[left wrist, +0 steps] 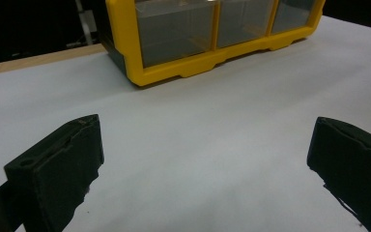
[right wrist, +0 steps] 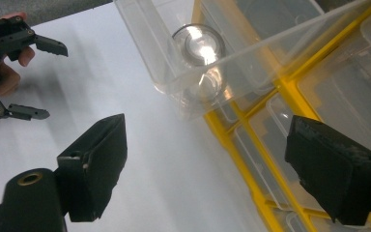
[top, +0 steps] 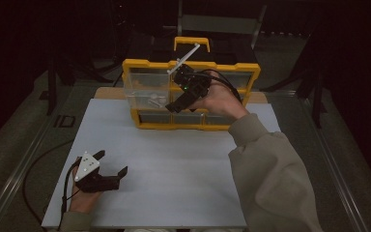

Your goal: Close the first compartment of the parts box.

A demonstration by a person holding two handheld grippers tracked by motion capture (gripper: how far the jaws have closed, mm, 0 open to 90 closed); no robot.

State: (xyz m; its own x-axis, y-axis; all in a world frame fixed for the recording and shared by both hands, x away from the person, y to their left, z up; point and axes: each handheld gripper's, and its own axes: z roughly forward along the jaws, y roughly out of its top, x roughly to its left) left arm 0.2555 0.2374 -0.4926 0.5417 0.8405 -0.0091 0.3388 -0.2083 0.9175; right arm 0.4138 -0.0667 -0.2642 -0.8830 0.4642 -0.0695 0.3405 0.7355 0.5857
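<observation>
One yellow drawer organizer (top: 145, 65) with one clear drawer (right wrist: 174, 63) pulled out (a roll of clear tape (right wrist: 198, 46) inside) stands just ahead of the wide-open right hand-held gripper (top: 174, 107); the left hand-held gripper (top: 111, 164), also wide, rests well apart on the table (top: 174, 164).

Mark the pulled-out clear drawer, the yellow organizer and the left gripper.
clear drawer (right wrist: 174, 82): right gripper view, on its front wall.
yellow organizer (top: 147, 63): high view, on its top frame edge.
left gripper (top: 110, 162): high view, midway between its open jaw tips.
</observation>
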